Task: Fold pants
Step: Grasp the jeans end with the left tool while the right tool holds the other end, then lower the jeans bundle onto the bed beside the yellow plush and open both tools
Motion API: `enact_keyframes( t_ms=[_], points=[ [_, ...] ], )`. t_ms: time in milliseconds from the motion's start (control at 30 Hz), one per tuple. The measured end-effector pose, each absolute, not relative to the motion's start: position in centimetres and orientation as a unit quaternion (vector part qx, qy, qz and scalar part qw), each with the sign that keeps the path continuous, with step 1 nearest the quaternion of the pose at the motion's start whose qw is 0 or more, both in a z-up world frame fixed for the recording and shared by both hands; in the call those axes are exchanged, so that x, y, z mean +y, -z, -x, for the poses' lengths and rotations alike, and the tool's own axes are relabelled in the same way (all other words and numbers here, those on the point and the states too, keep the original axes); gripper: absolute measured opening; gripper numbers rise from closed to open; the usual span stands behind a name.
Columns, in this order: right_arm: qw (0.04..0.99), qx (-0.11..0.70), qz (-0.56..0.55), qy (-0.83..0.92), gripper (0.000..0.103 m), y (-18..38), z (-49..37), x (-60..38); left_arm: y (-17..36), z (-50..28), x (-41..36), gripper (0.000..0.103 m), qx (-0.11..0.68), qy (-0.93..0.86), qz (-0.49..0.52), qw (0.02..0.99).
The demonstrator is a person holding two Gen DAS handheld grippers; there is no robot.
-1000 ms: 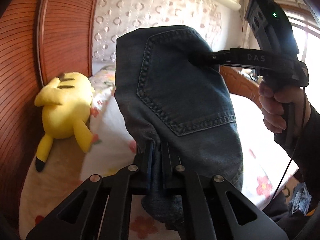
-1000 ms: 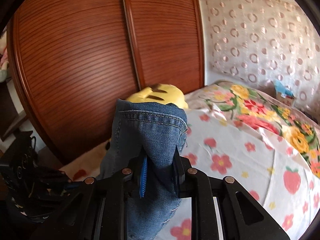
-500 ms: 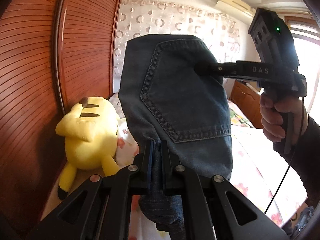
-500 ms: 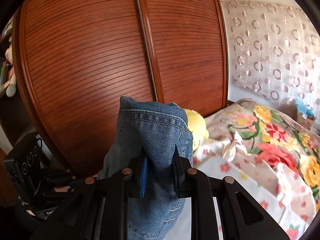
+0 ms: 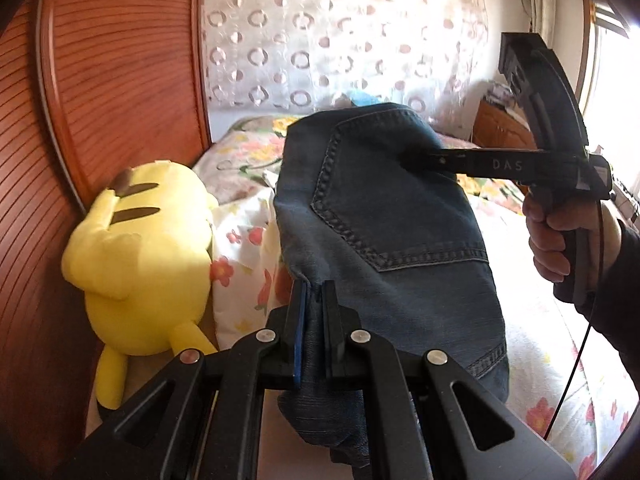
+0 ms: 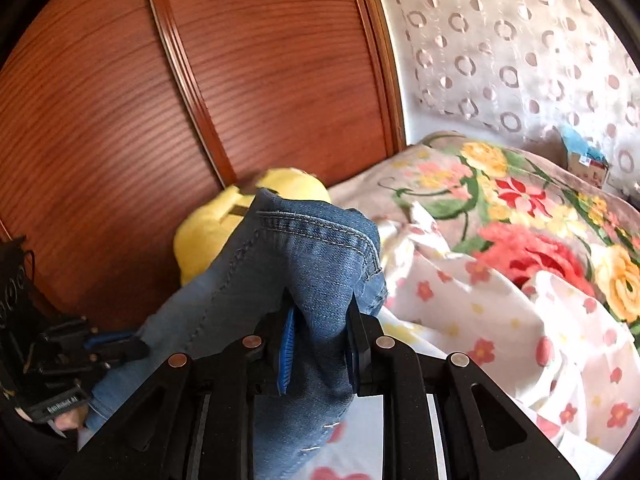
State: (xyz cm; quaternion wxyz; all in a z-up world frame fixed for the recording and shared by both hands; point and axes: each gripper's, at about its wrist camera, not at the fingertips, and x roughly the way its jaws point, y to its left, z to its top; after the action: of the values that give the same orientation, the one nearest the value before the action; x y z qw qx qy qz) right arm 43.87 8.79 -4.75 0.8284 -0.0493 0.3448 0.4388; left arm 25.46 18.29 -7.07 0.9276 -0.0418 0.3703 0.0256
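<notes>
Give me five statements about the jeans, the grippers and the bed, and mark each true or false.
1. The left hand-held gripper is shut on the jeans. True.
2. The right hand-held gripper is open and empty. False: it clamps the denim too.
3. The jeans lie flat on the bed. False: they hang in the air between both grippers.
4. A yellow plush toy lies beside the wooden wardrobe door. True.
5. A back pocket shows in the left wrist view. True.
</notes>
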Motion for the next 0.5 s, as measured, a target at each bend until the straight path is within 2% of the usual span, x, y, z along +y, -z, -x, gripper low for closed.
enact_keyframes(
  t_ms=[67,133,167,233,300,400,500],
  points=[
    [0.829,0.359,0.046,-0.427,0.025,5.6,-44.9,8.9,7.8,-26.2,18.3,0.008,0.38,-0.023,0.04,0.924],
    [0.832,0.368,0.053,-0.412,0.032,6.4,-45.5,9.2,8.2,-26.8,18.3,0.008,0.386,-0.022,0.041,0.921],
    [0.832,0.374,0.05,-0.407,0.036,6.7,-45.9,9.3,8.3,-27.1,18.2,0.008,0.389,-0.022,0.04,0.92],
    [0.835,0.383,0.041,-0.393,0.049,7.0,-46.4,9.4,8.6,-27.5,18.4,0.008,0.392,-0.021,0.04,0.919],
    [0.836,0.391,0.034,-0.384,0.056,6.9,-46.6,9.4,8.6,-27.5,18.4,0.009,0.393,-0.02,0.041,0.918],
    [0.843,0.383,0.035,-0.375,0.057,5.5,-45.9,8.6,8.4,-27.3,18.4,0.01,0.393,-0.017,0.046,0.918],
    [0.861,0.356,0.043,-0.359,0.057,4.1,-44.6,7.7,7.9,-27.1,18.7,0.017,0.391,-0.026,0.053,0.918]
  ],
)
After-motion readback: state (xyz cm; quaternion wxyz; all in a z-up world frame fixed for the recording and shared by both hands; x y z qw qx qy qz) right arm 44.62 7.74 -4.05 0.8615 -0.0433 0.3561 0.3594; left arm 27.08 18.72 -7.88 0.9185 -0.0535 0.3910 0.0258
